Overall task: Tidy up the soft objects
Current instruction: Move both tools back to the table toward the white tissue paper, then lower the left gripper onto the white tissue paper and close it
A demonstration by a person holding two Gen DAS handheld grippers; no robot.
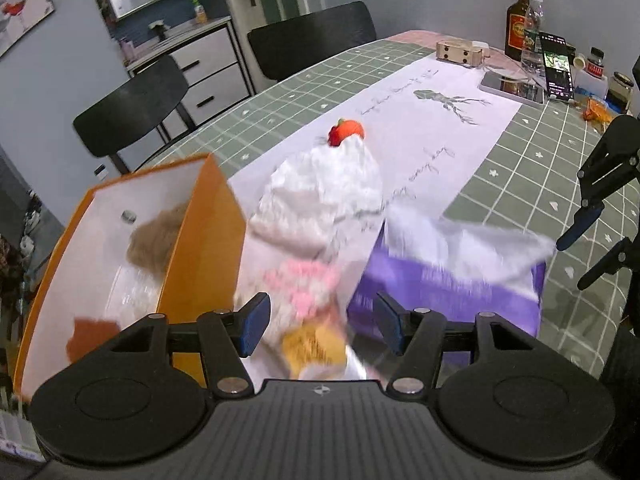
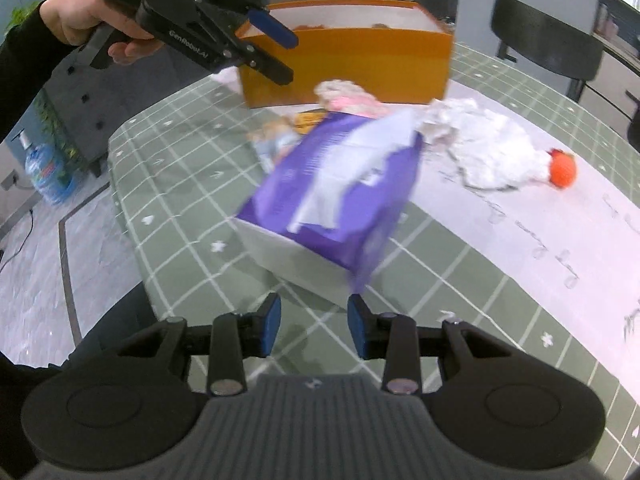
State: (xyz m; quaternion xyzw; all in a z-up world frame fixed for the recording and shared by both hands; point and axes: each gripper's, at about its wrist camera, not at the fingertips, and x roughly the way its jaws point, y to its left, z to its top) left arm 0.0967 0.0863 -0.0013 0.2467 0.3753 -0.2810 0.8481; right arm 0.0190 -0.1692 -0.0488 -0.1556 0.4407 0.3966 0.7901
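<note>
Both claws are gaping empty: left claw [image 1: 318, 326] hovering over a pink plush [image 1: 306, 284], right claw [image 2: 314, 330] facing the purple tissue box [image 2: 332, 204] sitting on the tabletop [image 2: 180, 184].

White cloth [image 2: 496, 152] and pink plush [image 2: 356, 98] lie beside orange box [image 2: 348, 56].

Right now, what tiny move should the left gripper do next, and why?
Probably ease the left gripper forward and close its fingers on the pink-and-white soft thing. The fingers are open with nothing in them, that thing lies just ahead between them, and the orange box beside it already holds a brown soft thing. The right gripper is open too, near the purple tissue pack.
</note>
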